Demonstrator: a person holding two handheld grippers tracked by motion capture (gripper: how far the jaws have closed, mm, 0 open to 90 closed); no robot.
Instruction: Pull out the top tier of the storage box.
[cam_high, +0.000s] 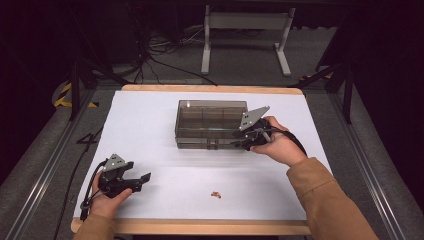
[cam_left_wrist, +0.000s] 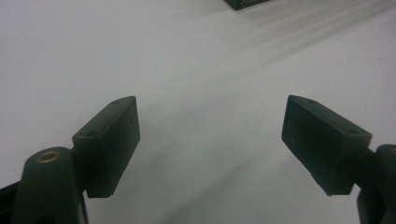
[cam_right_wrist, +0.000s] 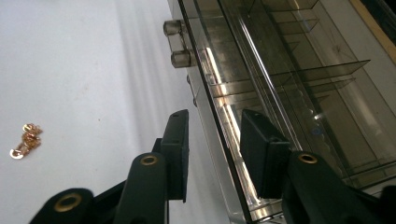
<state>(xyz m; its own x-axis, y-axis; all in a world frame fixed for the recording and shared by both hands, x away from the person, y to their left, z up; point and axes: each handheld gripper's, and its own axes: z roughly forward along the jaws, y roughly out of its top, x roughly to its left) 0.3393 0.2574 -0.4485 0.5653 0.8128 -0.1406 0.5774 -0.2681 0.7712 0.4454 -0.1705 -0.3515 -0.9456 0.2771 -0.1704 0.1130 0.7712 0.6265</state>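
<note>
Right gripper view: my right claw (cam_right_wrist: 212, 149), half open, straddles the clear organizer box (cam_right_wrist: 280, 70) front edge without pinching, apparently to lift its lid.

One sign can be read: a dark figure "4" (cam_high: 90, 141) marked on the grey floor (cam_high: 35, 165) just left of the tabletop. Farther back on the same side the floor carries yellow-and-black hazard stripes (cam_high: 63, 95), a marking without letters. Nothing else bears legible text, label or brand.
</note>
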